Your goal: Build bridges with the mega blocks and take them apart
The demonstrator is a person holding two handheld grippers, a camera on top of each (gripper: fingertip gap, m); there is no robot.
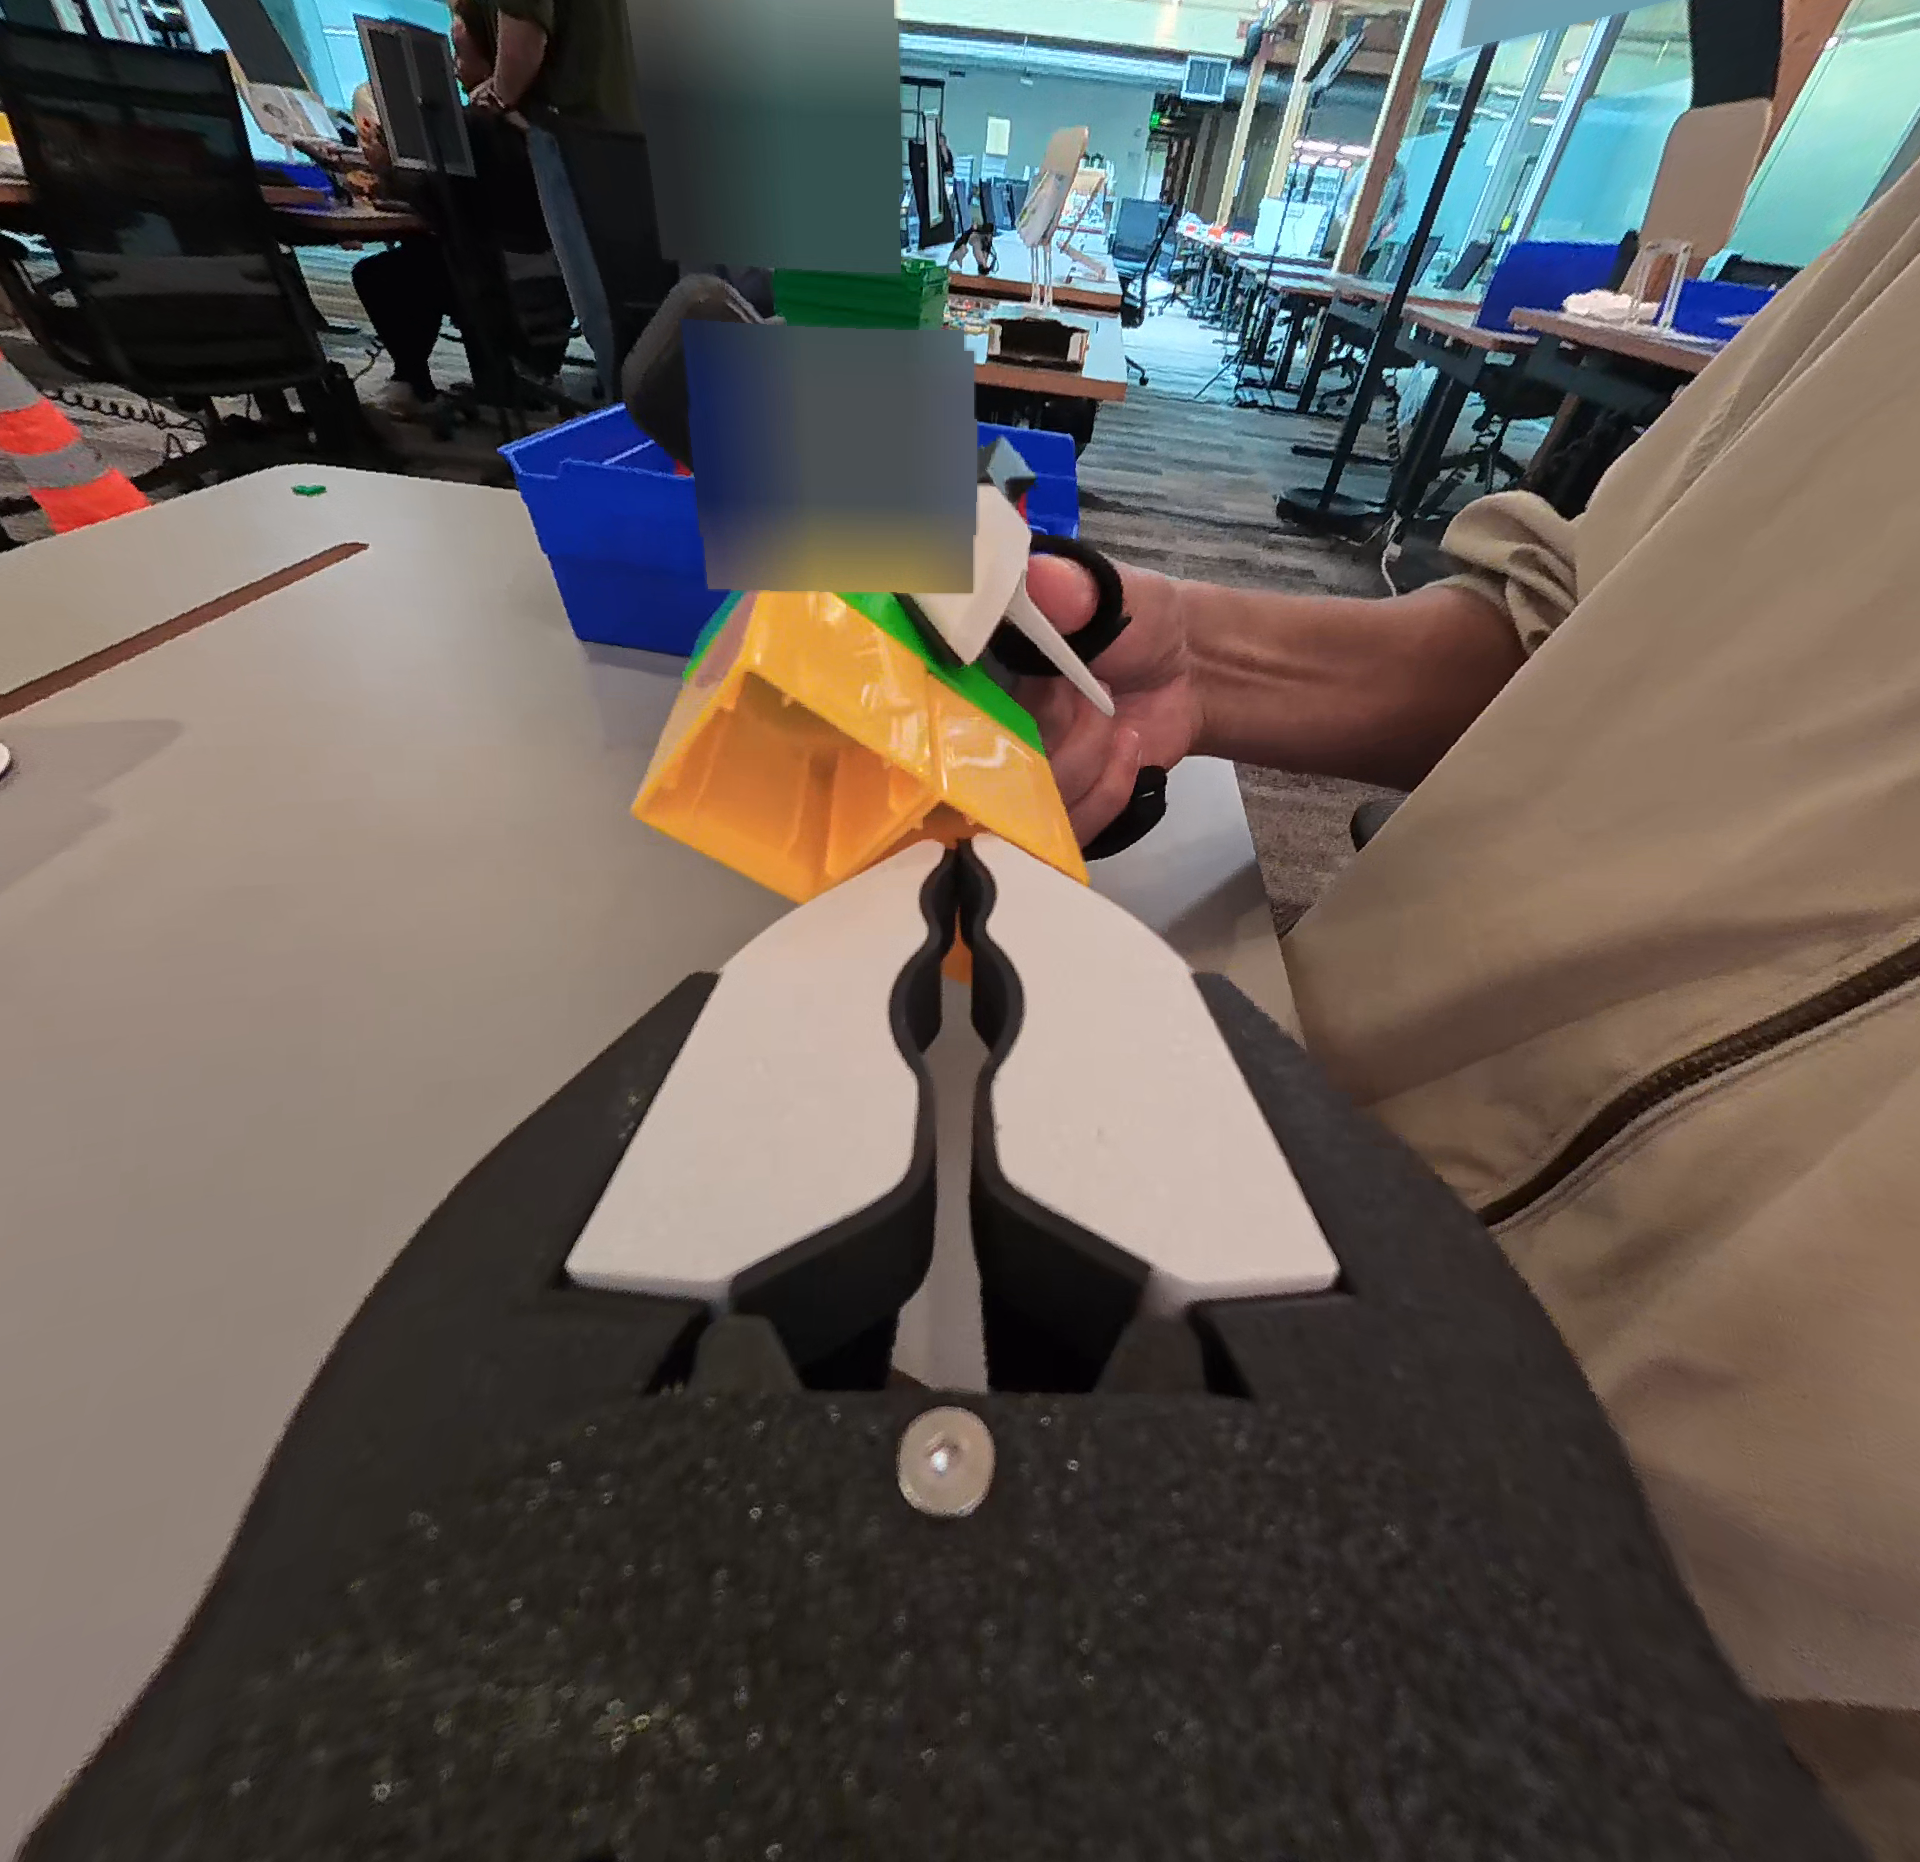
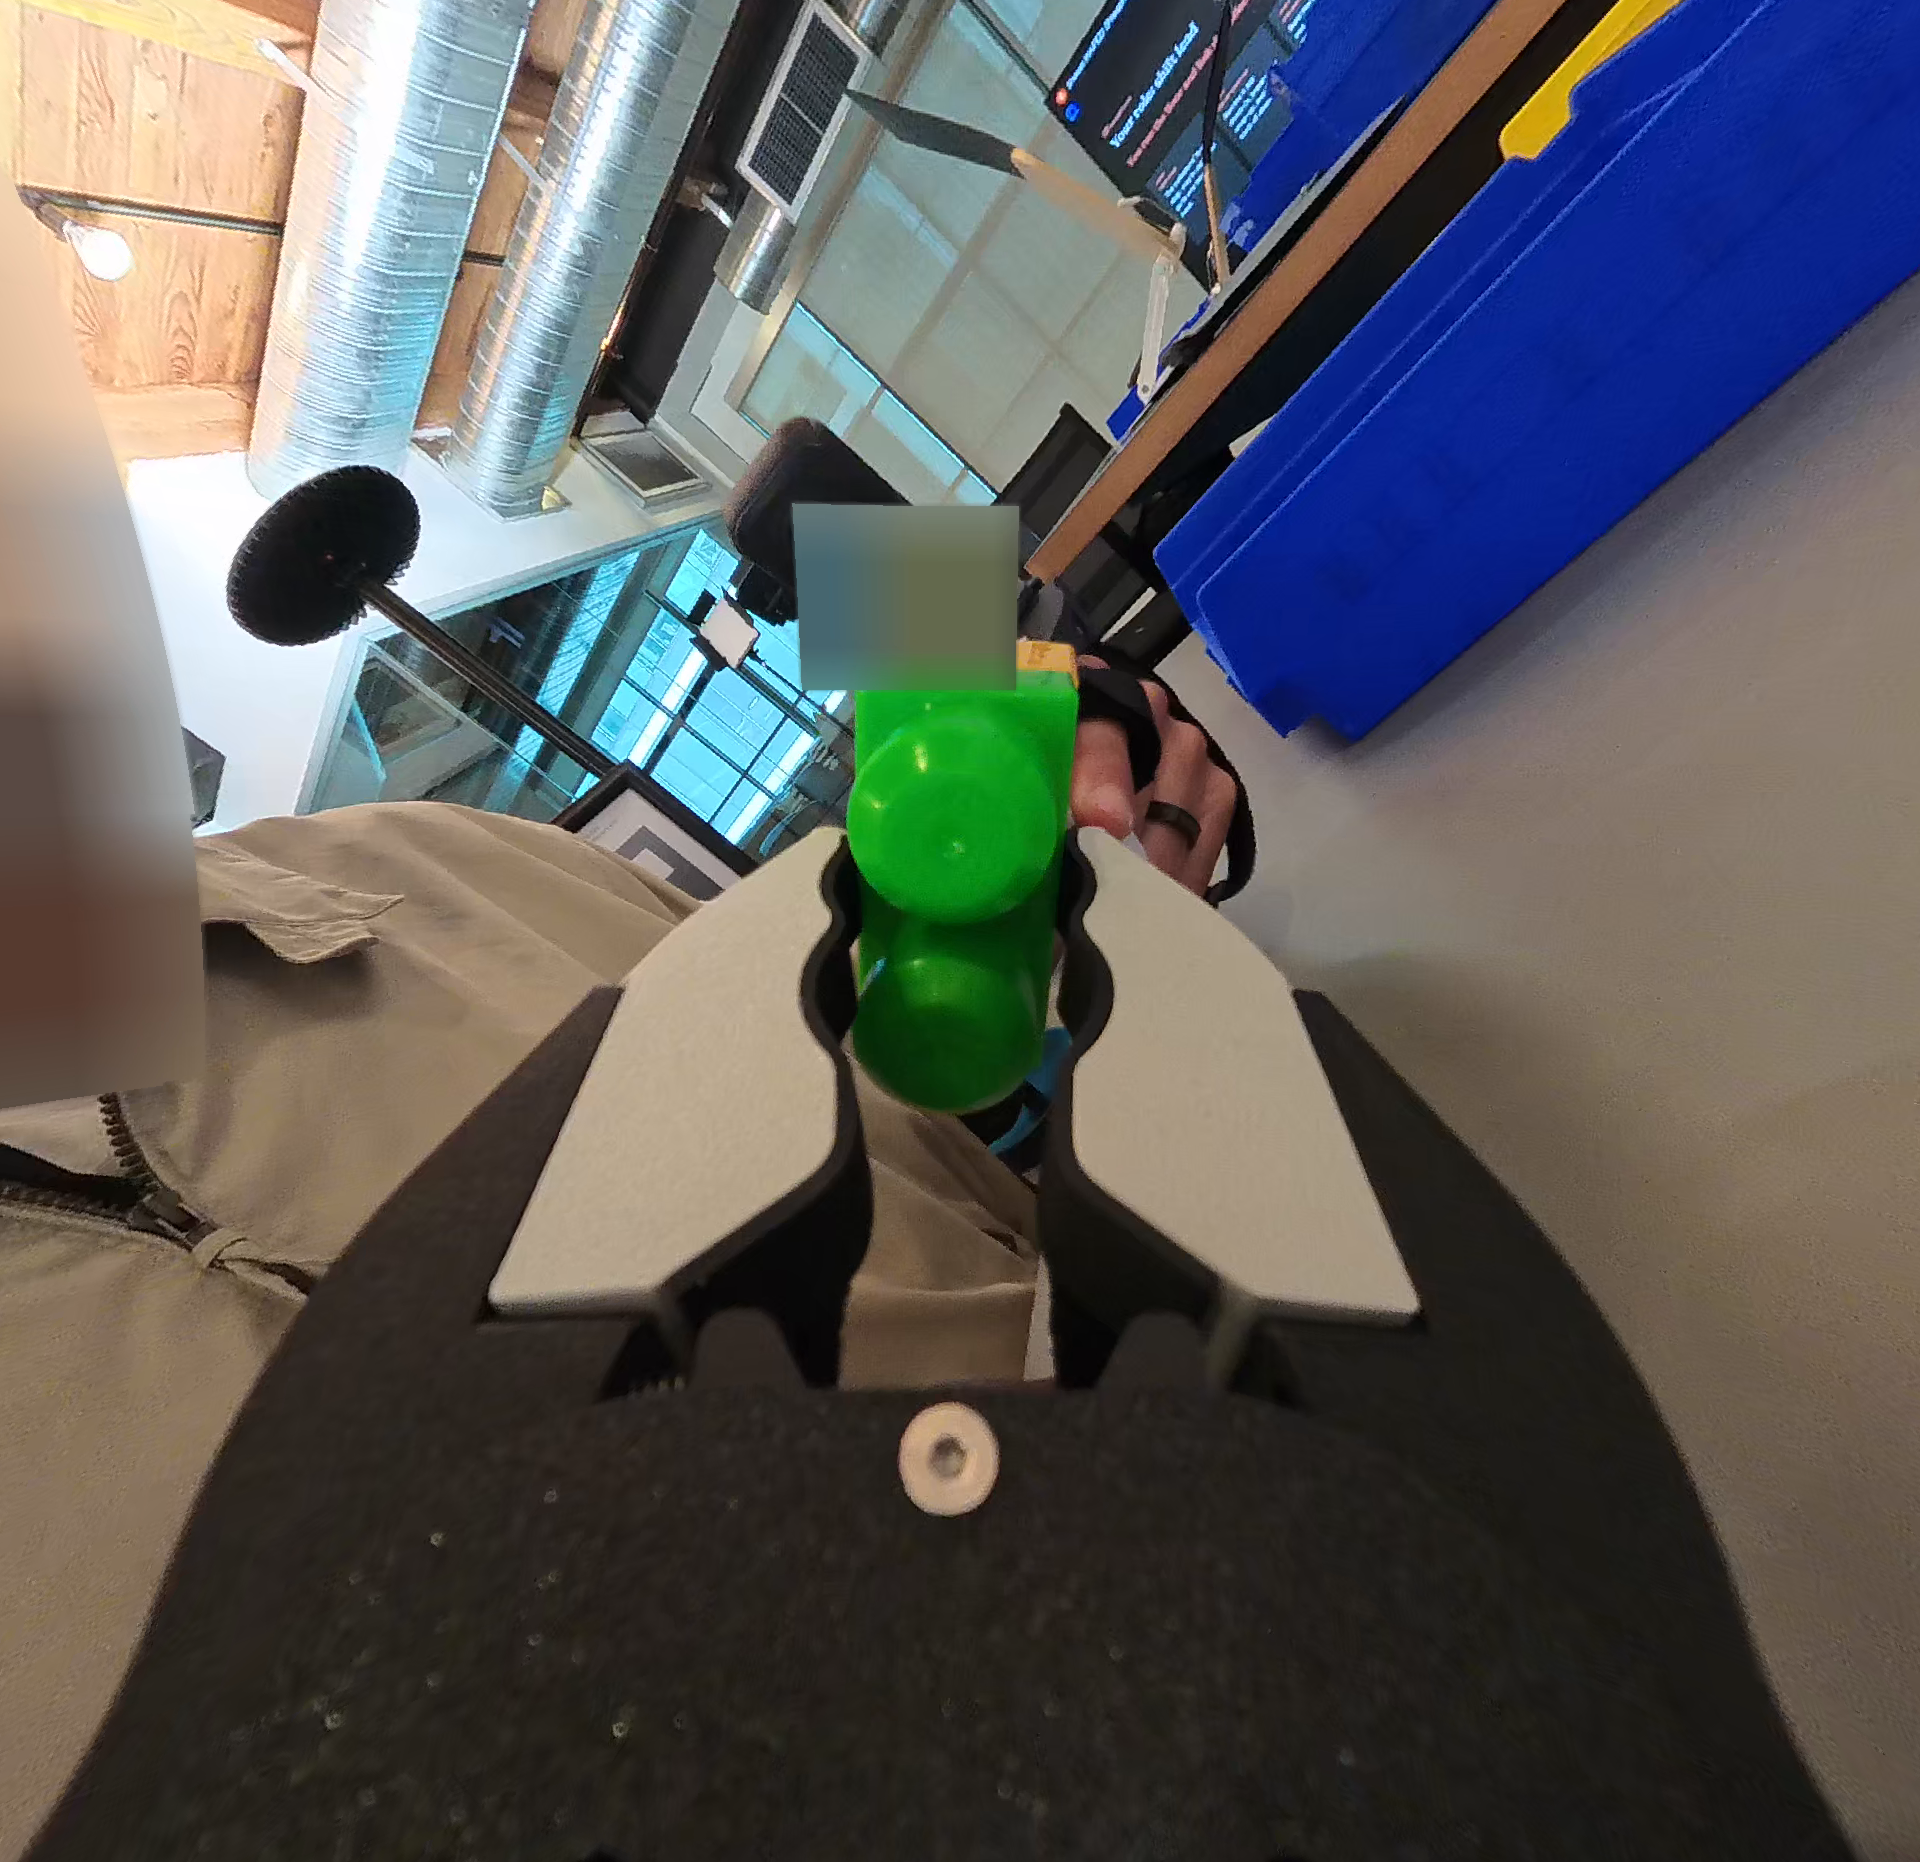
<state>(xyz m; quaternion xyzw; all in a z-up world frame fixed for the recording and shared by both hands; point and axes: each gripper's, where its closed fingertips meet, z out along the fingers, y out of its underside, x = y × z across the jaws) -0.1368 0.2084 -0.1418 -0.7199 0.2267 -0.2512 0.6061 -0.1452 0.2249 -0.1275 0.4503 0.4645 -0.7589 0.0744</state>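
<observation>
Left tool [image 1: 956, 856] pinches the yellow block's [image 1: 831, 773] edge; right tool [image 2: 956, 867] clamps the attached green block [image 2: 956, 825], above the worktop [image 1: 312, 877].

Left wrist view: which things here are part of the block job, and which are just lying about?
In the job:
- yellow block, gripped by left gripper
- green block, gripped by right gripper
- blue bin on the table

Lying about:
- orange cone
- office chair
- far desks

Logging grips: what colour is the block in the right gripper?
Bright green block, clamped in the right gripper; the right wrist view shows it best.
</observation>
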